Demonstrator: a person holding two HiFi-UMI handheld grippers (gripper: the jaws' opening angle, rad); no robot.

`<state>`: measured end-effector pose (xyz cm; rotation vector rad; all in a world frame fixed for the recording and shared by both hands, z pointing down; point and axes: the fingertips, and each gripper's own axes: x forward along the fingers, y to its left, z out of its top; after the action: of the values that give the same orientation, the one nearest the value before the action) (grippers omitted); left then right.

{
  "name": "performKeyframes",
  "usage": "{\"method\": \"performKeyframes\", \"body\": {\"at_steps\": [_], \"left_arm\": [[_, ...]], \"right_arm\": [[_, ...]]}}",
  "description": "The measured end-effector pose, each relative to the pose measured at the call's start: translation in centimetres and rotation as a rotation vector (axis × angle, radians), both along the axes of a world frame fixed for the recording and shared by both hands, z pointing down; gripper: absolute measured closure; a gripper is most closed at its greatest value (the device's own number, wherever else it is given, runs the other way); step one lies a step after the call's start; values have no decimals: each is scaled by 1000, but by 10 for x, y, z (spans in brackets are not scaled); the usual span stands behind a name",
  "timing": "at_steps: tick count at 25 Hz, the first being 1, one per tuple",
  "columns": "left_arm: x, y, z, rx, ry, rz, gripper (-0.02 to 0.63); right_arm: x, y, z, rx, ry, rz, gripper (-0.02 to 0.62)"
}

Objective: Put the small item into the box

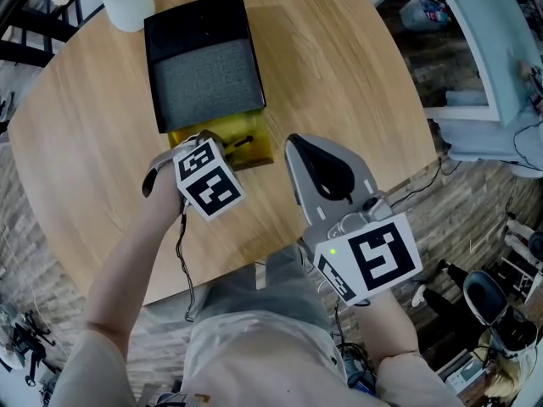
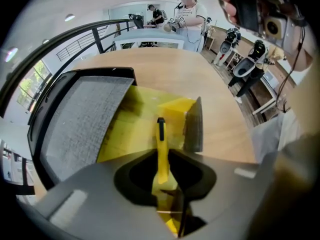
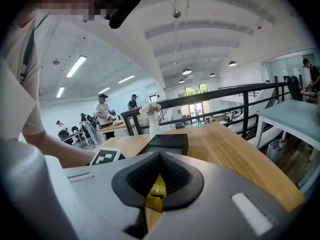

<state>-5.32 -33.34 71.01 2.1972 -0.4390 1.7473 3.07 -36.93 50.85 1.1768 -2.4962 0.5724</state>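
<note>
Round wooden table [image 1: 339, 75], felt-lined black box [image 1: 199, 19], left gripper [image 2: 161, 171] pinching small yellow item [image 2: 160, 131]

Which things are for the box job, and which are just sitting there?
For the job: yellow small item, left gripper gripping it, black box, yellow tray.
Just lying about: white vase, white table beyond.

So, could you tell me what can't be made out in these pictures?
Left gripper view: the left gripper's shut jaws hide the lower part of the thin, yellow, black-tipped small item.
Right gripper view: yellow sliver between the right gripper's jaws; held, or the yellow tray behind, unclear.
Head view: the left gripper covers part of the yellow tray's inside; the top edge cuts off the white vase.
</note>
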Motion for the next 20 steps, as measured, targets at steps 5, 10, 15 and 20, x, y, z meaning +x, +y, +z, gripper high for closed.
{"method": "performKeyframes", "body": {"at_steps": [5, 10, 15, 20], "left_arm": [[-6, -3, -18, 53, -1, -21, 531], [-13, -9, -56, 128, 26, -87, 531], [-23, -5, -104, 212, 60, -145, 531], [-29, -3, -167, 334, 147, -242, 532]], "right_arm": [[0, 7, -4, 4, 16, -2, 597], [-1, 14, -22, 22, 14, -4, 597], [-3, 26, -54, 66, 16, -17, 597], [-8, 38, -105, 114, -54, -22, 597]]}}
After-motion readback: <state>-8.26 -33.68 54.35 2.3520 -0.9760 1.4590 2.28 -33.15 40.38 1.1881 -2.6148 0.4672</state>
